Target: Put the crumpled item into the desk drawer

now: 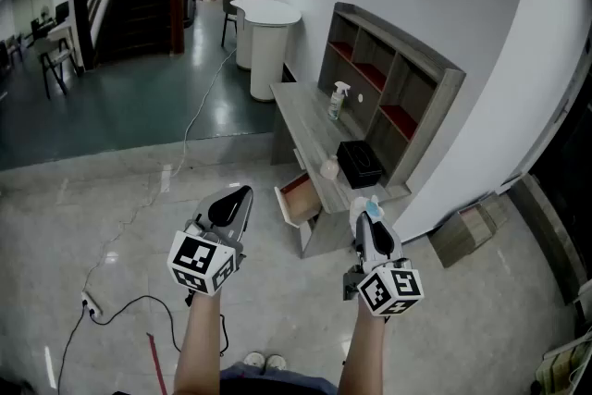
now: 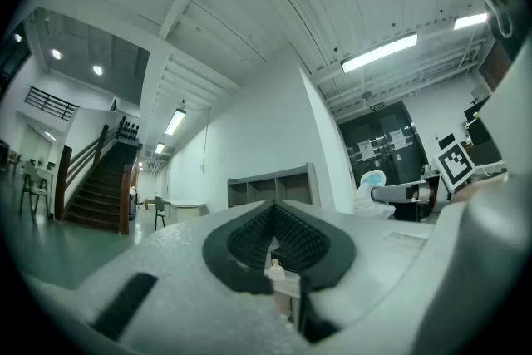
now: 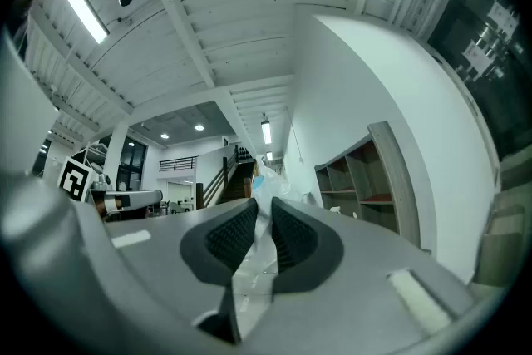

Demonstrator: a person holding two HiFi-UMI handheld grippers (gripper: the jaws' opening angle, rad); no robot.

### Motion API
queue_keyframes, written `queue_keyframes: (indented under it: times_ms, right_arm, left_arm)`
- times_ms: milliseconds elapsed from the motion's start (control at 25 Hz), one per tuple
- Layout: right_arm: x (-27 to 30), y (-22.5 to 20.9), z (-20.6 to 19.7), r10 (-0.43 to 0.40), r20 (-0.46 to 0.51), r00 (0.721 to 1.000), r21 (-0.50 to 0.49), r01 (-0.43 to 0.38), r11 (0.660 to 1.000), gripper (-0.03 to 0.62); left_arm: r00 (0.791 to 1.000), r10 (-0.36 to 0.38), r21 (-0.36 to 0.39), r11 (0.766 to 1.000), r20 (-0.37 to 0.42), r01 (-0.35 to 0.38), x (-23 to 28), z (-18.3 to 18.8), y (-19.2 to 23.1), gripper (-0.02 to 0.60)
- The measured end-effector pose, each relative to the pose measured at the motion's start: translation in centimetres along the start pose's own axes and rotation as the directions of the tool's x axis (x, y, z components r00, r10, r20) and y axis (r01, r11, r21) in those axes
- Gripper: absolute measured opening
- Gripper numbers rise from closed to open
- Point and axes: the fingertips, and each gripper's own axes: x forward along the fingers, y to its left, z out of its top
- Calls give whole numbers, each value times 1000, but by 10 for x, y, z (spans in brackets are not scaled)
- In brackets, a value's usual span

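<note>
The crumpled item [image 1: 372, 206] is a wad of white and pale blue plastic. It sticks out past the tips of my right gripper [image 1: 368, 212], which is shut on it. In the right gripper view the crumpled item [image 3: 261, 239] runs between the ribbed pads [image 3: 229, 233]. My left gripper [image 1: 239, 193] is held beside it at the left, shut and empty, its pads [image 2: 253, 235] meeting at the tips. The desk drawer [image 1: 298, 199] stands pulled open below the grey desk [image 1: 305, 116], ahead of both grippers and some way off.
On the desk stand a spray bottle [image 1: 338, 100], a black box [image 1: 359, 164] and a small pale object [image 1: 329, 167]. A shelf unit [image 1: 393, 83] backs the desk. A white round counter [image 1: 266, 37] is behind. A cable [image 1: 120, 310] lies on the floor at left, a cardboard box [image 1: 467, 231] at right.
</note>
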Motion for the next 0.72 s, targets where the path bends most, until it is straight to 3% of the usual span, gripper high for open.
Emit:
queue_keyframes:
  times_ms: [440, 720]
  right_arm:
    - [10, 1, -3, 8, -5, 1000, 12, -8, 1000, 56]
    - [17, -6, 1, -25, 43, 999, 63, 22, 998, 58]
  left_arm:
    - [1000, 12, -4, 1000, -10, -12, 2, -4, 10, 3]
    - [1000, 6, -9, 1000, -14, -6, 5, -10, 21, 3]
